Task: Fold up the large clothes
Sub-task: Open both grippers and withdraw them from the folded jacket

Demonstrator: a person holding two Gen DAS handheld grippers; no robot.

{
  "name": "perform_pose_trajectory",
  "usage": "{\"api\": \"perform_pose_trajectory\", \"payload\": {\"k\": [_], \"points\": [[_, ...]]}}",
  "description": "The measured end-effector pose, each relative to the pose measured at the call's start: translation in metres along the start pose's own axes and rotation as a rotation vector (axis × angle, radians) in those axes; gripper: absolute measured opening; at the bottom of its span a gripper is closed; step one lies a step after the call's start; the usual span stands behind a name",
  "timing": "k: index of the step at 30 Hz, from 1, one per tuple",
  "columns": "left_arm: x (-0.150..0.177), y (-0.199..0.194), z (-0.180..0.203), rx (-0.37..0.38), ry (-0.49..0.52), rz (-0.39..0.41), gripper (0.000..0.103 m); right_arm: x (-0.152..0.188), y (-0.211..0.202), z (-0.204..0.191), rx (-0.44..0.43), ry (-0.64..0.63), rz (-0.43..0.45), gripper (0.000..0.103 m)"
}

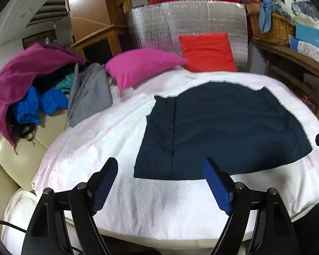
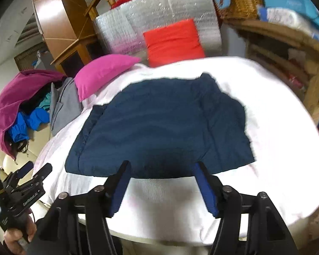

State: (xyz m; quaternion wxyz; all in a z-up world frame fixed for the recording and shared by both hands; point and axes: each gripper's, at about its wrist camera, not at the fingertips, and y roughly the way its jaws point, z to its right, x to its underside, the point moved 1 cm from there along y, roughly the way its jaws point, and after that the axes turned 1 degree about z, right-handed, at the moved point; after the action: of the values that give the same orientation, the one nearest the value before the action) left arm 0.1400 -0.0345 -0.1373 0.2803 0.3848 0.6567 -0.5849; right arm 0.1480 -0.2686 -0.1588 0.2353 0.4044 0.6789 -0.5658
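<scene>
Landmark for all positions: the navy garment (image 1: 223, 131), lying spread flat on the white blanket (image 1: 108, 144) that covers the work surface.

Garment: dark navy, folded into a broad block with a vertical seam or fold line toward its left side. In the right wrist view the navy garment (image 2: 159, 125) shows a rumpled flap along its right edge. Its near hem lies straight across the blanket.

Left gripper (image 1: 160, 182): held just short of the garment's near hem, above the bare blanket. Fingers spread wide apart, blue pads (image 1: 103, 191) facing inward, nothing between them. In the right wrist view the left gripper (image 2: 35, 170) appears to the near-left of the garment, off the blanket edge, held in the person's hand (image 2: 17, 235).

Right gripper (image 2: 161, 174): positioned at the garment's near hem, its fingertips overlapping the hem in the picture. Fingers (image 2: 206, 189) spread wide, holding nothing. Whether the tips touch the cloth cannot be determined.

Beyond the garment's far-left corner lies a pink pillow (image 1: 142, 68); beyond its far edge, a red pillow (image 1: 208, 52) leans against a silver quilted panel (image 1: 180, 19).

Well left of the garment, off the blanket, sits a heap of clothes (image 1: 32, 89): magenta, blue, teal and grey pieces.

To the far right of the garment stands a wicker basket (image 1: 270, 28) on wooden shelving.
</scene>
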Motion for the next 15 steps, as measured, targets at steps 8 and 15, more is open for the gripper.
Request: {"api": "perform_pose_trajectory", "payload": {"k": [8, 15], "points": [[-0.014, -0.069, -0.004, -0.044, -0.005, 0.052, 0.087, -0.006, -0.074, -0.020, 0.069, -0.018, 0.098, 0.075], [-0.029, -0.136, -0.018, -0.040, -0.034, 0.134, 0.093, 0.002, -0.133, -0.051, 0.082, -0.062, 0.146, 0.078]]}}
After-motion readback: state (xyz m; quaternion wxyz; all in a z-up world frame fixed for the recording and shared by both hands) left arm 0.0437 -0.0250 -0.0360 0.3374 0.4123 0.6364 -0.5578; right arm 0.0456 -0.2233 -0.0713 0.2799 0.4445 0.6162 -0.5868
